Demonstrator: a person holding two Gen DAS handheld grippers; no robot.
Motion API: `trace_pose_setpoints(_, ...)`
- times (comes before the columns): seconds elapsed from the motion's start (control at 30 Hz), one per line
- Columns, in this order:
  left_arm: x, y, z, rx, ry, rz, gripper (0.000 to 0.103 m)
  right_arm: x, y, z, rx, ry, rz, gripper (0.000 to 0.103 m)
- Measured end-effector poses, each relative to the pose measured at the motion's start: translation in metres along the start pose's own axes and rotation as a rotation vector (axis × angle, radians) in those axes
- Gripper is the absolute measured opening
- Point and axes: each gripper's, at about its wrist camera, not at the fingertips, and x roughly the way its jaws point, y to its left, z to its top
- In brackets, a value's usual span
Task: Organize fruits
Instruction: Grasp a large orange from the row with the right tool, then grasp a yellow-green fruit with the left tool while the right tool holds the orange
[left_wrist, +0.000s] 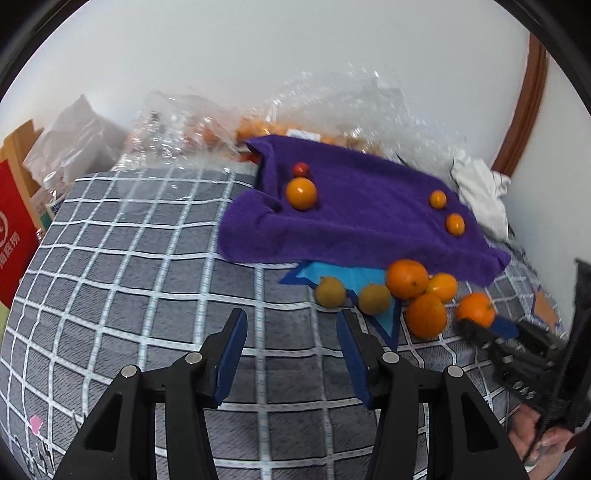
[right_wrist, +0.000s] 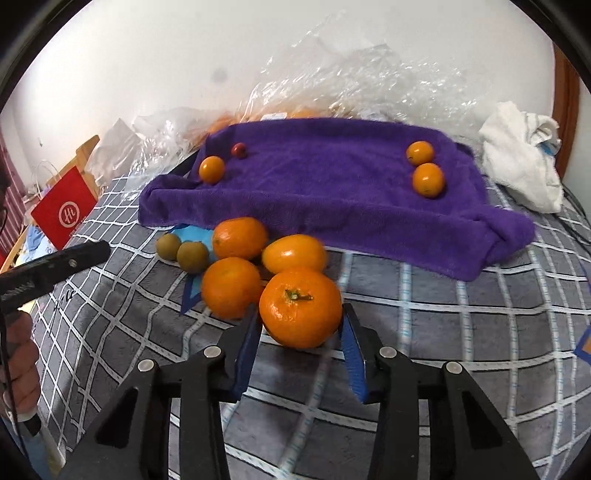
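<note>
Orange mandarin (right_wrist: 300, 308) sits between the blue pads of the right tool (right_wrist: 301, 341), which press its sides on the grey checked bedspread (right_wrist: 461, 332), just below the purple towel (right_wrist: 332, 192). Left tool (left_wrist: 291, 354) stands apart, empty, near two greenish fruits (left_wrist: 330, 291).

A: The purple towel (right_wrist: 332, 192) looked a plush, matt cloth, and the checked bedspread (right_wrist: 461, 332) a flat woven one.
B: The mandarin (right_wrist: 300, 308) had a dimpled, slightly shiny peel. The bags (right_wrist: 369, 74) behind were crinkled, glossy clear plastic; the gripper arms (right_wrist: 207, 406) were matt black plastic.
</note>
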Motion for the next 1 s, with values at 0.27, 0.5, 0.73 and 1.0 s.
trace_pose_setpoints(0.27, 0.032, -0.021, 0.006, 0.025, 0.037, 0.015, 0.048, -0.016, -0.042, -0.011, 0.014, -0.021, -0.107, 0.042)
trace_pose_setpoints(0.5, 0.048, -0.020, 0.013, -0.004, 0.040, 0.037, 0.047, -0.014, -0.058, -0.015, 0.085, -0.011, -0.037, 0.042)
trace_pose_setpoints(0.73, 0.051, -0.025, 0.006, 0.023, 0.009, 0.007, 0.029, -0.009, -0.063, -0.016, 0.117, 0.006, -0.013, 0.042)
trace_pose_setpoints(1.0, 0.042, -0.004, 0.002, -0.088, -0.033, -0.108, 0.023, -0.007, -0.060, -0.016, 0.107, 0.015, -0.028, 0.043)
